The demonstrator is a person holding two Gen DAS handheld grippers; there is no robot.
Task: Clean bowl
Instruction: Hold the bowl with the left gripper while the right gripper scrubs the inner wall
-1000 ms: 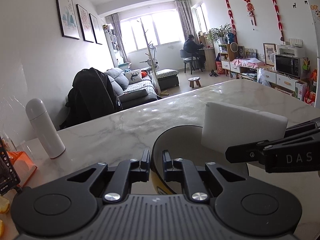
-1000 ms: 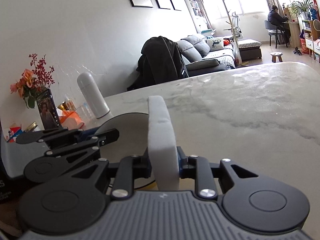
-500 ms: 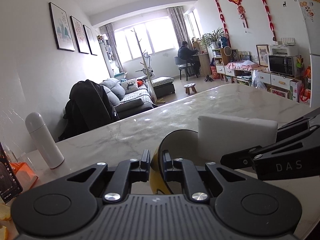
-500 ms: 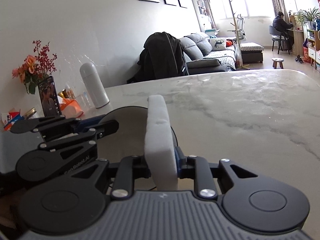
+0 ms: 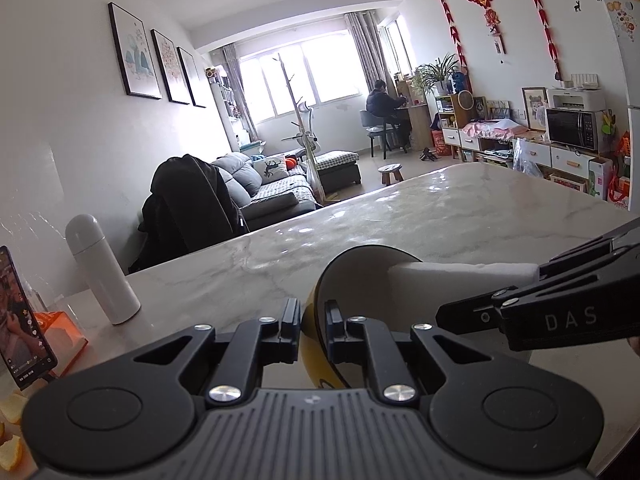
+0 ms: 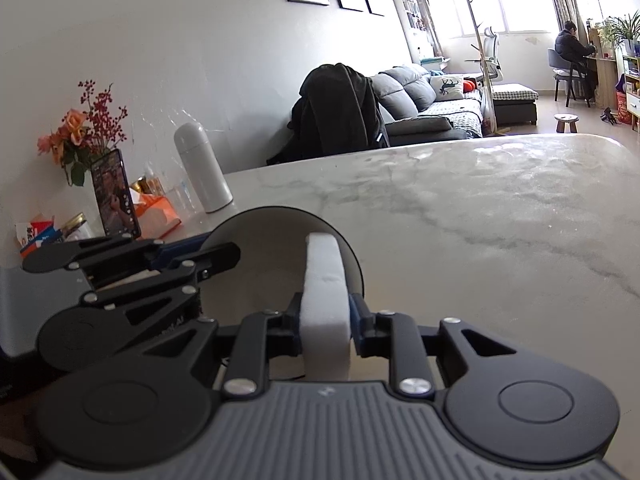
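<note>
A bowl (image 5: 352,280), yellow outside and dark inside, is tipped on edge above the marble table, its hollow facing right. My left gripper (image 5: 312,314) is shut on its near rim. My right gripper (image 6: 324,312) is shut on a white sponge (image 6: 323,276), whose far end sits inside the bowl (image 6: 264,248). In the left wrist view the sponge (image 5: 460,276) reaches in from the right, held by the right gripper's fingers (image 5: 520,300). The left gripper's fingers (image 6: 208,260) show at the bowl's left edge in the right wrist view.
A white flask (image 5: 100,276) stands at the table's left by the wall, beside a propped phone (image 5: 20,316), an orange tissue box (image 5: 60,328) and flowers (image 6: 80,136). Orange peel (image 5: 10,404) lies at the near left. The marble table (image 5: 440,216) stretches far and right.
The bowl has tipped further onto its edge in the left grip. The sponge has come lower and gone into its hollow, and the right jaws have squeezed it a little tighter.
</note>
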